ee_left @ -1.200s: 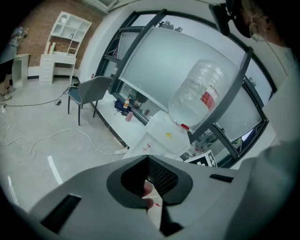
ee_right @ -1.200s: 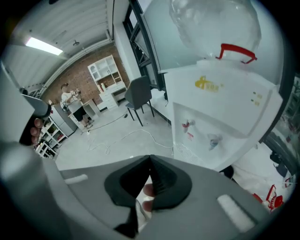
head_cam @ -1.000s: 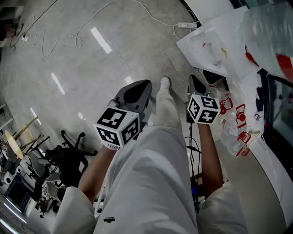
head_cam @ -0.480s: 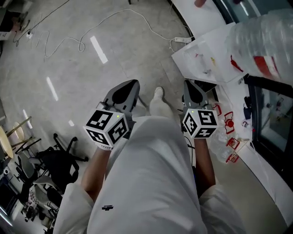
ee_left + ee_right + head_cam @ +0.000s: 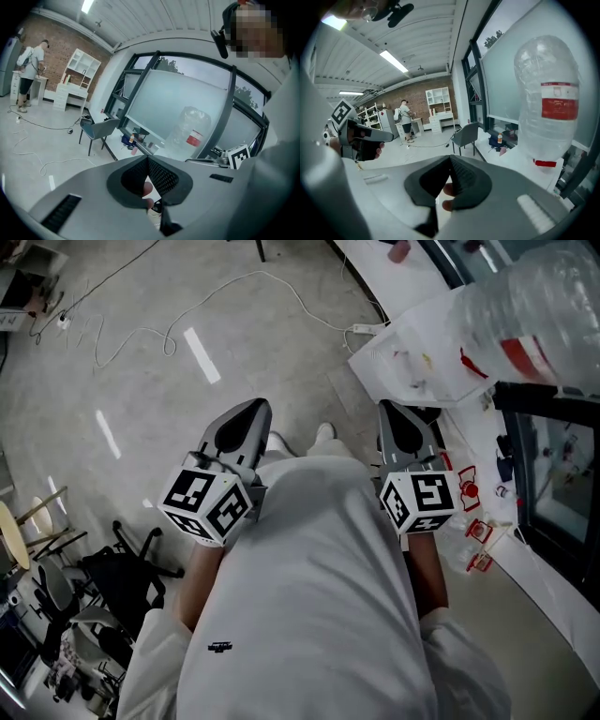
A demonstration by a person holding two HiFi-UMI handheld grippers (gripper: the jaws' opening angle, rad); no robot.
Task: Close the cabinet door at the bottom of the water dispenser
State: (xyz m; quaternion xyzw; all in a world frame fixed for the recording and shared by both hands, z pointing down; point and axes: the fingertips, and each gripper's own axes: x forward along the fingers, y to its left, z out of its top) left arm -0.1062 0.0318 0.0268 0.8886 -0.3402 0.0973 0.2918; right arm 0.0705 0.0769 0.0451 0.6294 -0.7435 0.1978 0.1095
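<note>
We are holding the left tongs (image 5: 249, 409) and right tongs (image 5: 390, 410) pressed together and empty, the cabinet door being out of sight beneath the bottle (image 5: 530, 296) on the dispenser (image 5: 412, 357) at our right, so we are advising a low, square push.

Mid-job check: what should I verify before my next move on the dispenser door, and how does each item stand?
1. left gripper jaws together, nothing between: ok.
2. right gripper jaws together, nothing between: ok.
3. Bottom cabinet door closed: cannot tell, out of view.
4. Large clear plastic water bottle with red label standing straight: ok.
5. Thin white cable on grey floor apart from white shoe: ok.
</note>
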